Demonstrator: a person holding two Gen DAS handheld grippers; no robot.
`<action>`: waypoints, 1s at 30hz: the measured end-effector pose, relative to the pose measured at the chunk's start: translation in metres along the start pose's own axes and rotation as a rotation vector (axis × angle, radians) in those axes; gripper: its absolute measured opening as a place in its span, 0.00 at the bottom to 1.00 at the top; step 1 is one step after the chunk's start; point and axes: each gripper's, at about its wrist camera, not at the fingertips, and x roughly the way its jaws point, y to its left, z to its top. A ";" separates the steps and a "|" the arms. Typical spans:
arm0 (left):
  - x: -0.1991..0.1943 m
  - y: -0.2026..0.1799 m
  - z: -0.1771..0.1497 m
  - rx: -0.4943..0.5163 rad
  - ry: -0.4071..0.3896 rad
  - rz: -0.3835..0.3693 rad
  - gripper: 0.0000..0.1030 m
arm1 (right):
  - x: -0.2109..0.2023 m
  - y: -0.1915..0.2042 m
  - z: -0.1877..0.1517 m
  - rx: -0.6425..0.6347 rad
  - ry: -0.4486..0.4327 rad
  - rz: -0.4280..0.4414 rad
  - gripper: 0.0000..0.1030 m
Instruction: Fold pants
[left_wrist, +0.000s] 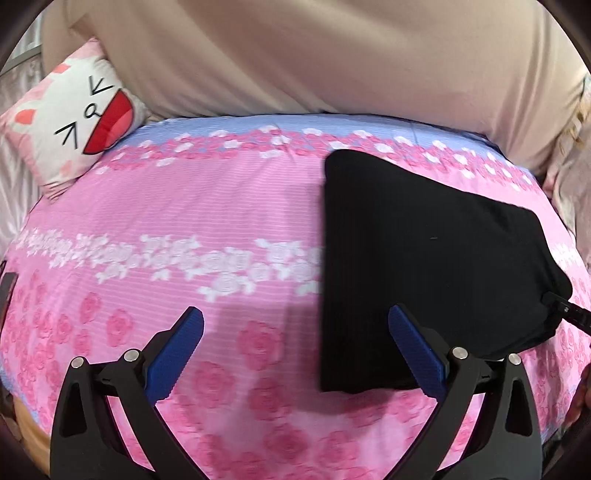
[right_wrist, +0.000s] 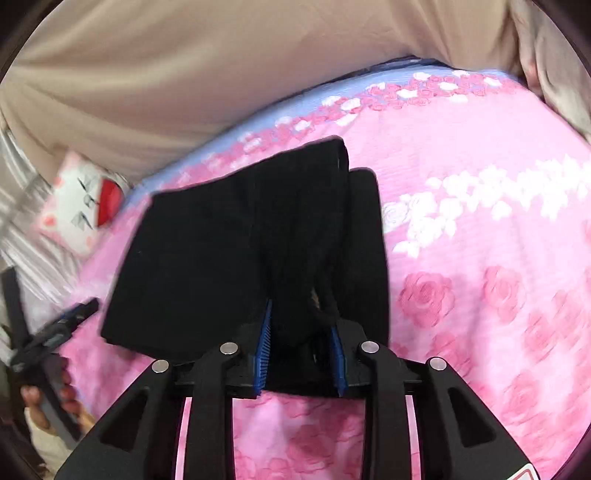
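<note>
The black pants (left_wrist: 424, 266) lie folded into a compact rectangle on the pink floral bedspread (left_wrist: 184, 206). My left gripper (left_wrist: 295, 325) is open and empty, hovering just left of the pants' near edge, its right finger beside the fabric. My right gripper (right_wrist: 301, 321) is shut on the near end of the black pants (right_wrist: 236, 251), with folded layers bunched between the blue pads. The right gripper's tip also shows in the left wrist view (left_wrist: 565, 310) at the pants' right edge.
A white and pink cat-face pillow (left_wrist: 74, 118) lies at the bed's far left. A beige upholstered headboard (left_wrist: 295, 55) runs behind the bed. The left gripper and the hand holding it show in the right wrist view (right_wrist: 51, 339).
</note>
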 end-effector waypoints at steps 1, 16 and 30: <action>-0.001 -0.004 0.000 0.011 -0.003 0.002 0.95 | -0.007 0.004 0.000 -0.014 -0.024 -0.009 0.27; -0.001 -0.022 -0.006 0.072 0.008 0.058 0.95 | 0.010 0.067 0.033 -0.263 -0.063 -0.062 0.23; 0.009 -0.020 -0.006 0.048 0.028 0.013 0.95 | -0.057 0.054 0.036 -0.182 -0.187 -0.059 0.26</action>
